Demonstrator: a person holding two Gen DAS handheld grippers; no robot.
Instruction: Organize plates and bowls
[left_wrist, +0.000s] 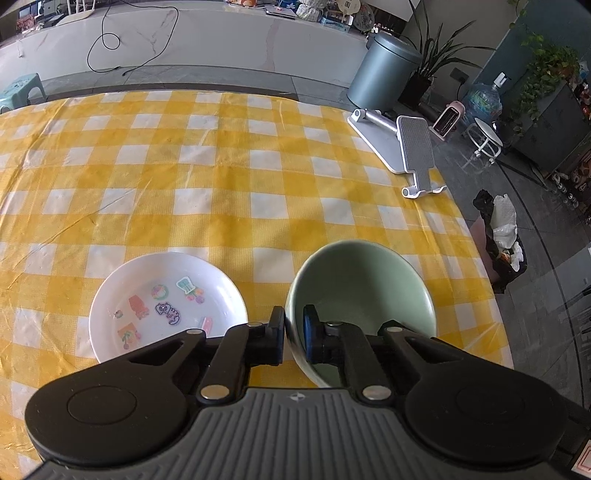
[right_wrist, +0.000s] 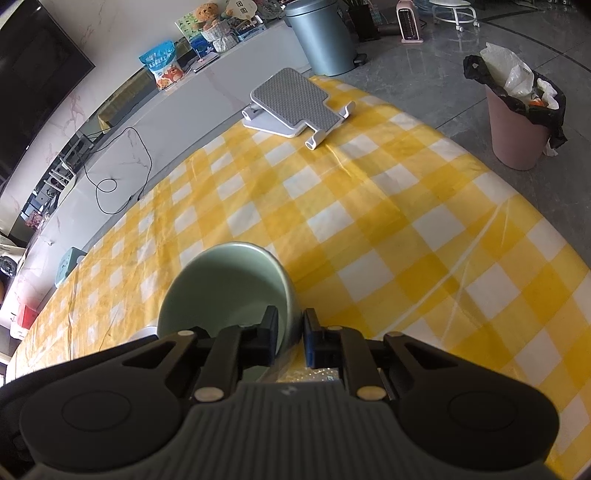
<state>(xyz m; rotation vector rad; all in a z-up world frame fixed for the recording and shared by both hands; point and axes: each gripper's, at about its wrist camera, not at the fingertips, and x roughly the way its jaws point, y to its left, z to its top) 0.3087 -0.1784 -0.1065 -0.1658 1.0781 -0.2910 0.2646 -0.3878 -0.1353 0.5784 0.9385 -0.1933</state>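
Observation:
In the left wrist view my left gripper (left_wrist: 294, 334) is shut on the near left rim of a pale green bowl (left_wrist: 364, 291), one finger inside and one outside. A white plate (left_wrist: 168, 304) with coloured cartoon stickers lies on the yellow checked tablecloth (left_wrist: 221, 177) just left of the bowl. In the right wrist view my right gripper (right_wrist: 290, 338) is shut on the right rim of a pale green bowl (right_wrist: 227, 291), left finger inside, right finger outside. I cannot tell whether both views show the same bowl.
A white and grey folding tablet stand (left_wrist: 410, 149) sits at the table's far right corner; it also shows in the right wrist view (right_wrist: 293, 103). Beyond the table edge stand a pink bin with a black bag (right_wrist: 517, 122) and a grey-blue bin (left_wrist: 384, 74).

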